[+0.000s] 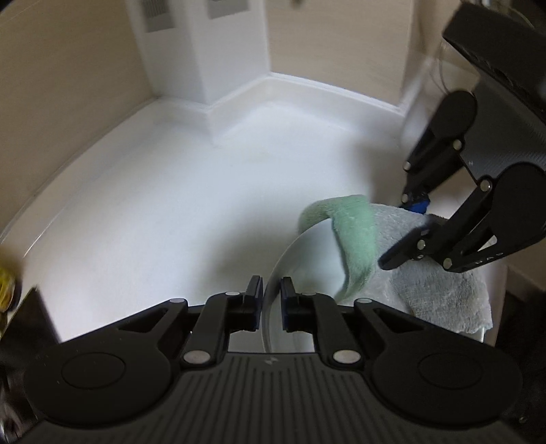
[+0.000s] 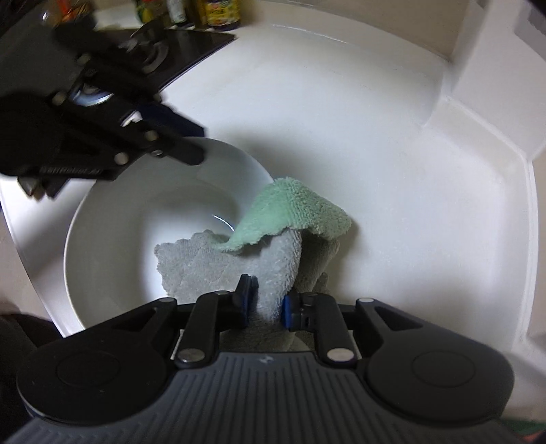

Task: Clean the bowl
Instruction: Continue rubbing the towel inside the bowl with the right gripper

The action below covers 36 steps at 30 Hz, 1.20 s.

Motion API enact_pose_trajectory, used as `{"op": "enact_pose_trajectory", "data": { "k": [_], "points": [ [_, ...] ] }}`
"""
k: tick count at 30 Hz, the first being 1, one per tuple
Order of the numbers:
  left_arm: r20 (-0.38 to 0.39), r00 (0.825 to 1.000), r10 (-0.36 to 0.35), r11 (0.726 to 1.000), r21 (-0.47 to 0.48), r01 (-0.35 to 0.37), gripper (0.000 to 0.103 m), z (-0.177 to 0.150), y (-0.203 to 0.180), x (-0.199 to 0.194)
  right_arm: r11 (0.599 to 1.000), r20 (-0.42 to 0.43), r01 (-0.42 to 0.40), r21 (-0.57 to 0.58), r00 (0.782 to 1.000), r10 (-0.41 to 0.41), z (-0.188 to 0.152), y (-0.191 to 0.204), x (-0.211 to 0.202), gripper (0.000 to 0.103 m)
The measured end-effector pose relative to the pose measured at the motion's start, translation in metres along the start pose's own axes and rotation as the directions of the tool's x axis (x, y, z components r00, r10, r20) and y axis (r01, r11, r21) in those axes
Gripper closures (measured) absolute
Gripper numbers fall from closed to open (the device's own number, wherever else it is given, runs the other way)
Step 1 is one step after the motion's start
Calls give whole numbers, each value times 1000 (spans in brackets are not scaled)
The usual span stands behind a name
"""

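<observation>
A white bowl sits on the white counter, and its rim runs between the pads of my left gripper, which is shut on it. In the right wrist view the left gripper clamps the bowl's far-left edge. A grey and green terry cloth lies partly inside the bowl and drapes over its right edge. My right gripper is shut on a grey fold of the cloth. The left wrist view shows the right gripper pressing the cloth down into the bowl.
The white counter ends in a raised back edge with a white corner pillar. A black cooktop and several jars stand beyond the bowl. A yellow jar shows at the left edge.
</observation>
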<state>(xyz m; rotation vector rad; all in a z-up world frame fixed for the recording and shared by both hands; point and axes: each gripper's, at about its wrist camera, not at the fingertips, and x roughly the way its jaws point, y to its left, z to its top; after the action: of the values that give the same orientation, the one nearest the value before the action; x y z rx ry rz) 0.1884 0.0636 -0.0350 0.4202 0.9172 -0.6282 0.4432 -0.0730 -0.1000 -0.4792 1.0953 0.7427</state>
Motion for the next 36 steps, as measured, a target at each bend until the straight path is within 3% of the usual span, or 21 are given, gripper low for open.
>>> {"op": "enact_pose_trajectory", "data": {
  "k": [5, 9, 12, 17, 20, 24, 28, 32, 36],
  "points": [
    [-37, 999, 21, 999, -41, -22, 95, 3, -4, 3, 993, -40, 9, -117, 999, -14, 13, 0, 4, 87],
    [-49, 994, 101, 992, -69, -104, 96, 0, -19, -6, 987, 11, 30, -157, 1000, -28, 39, 1, 10, 87],
    [-39, 986, 163, 971, -172, -168, 95, -12, -20, -11, 981, 54, 12, -192, 999, -1, 55, 4, 18, 81],
    [-7, 976, 218, 935, -287, -211, 96, -29, -23, -20, 997, -22, 25, -71, 999, -27, 41, -7, 20, 87],
    [9, 989, 150, 949, -282, -142, 97, -31, -20, -24, 1000, -42, 19, 14, 999, -18, 21, -8, 10, 87],
    [38, 997, 74, 979, -192, -65, 97, -24, -10, -23, 1000, -39, 1, 2, 999, -1, 6, -5, 6, 87],
    [38, 999, 5, 993, -121, -1, 94, -6, 2, -15, 999, -24, -19, -39, 1000, 18, 5, -5, 5, 87],
    [-15, 1000, -4, 999, -44, 3, 92, 10, -3, 0, 992, -34, -44, -117, 999, 40, 6, 1, 5, 86],
    [-71, 997, 36, 998, -46, -39, 93, 16, -7, 6, 985, -48, -44, -169, 998, 36, 20, -2, 9, 87]
  ]
}}
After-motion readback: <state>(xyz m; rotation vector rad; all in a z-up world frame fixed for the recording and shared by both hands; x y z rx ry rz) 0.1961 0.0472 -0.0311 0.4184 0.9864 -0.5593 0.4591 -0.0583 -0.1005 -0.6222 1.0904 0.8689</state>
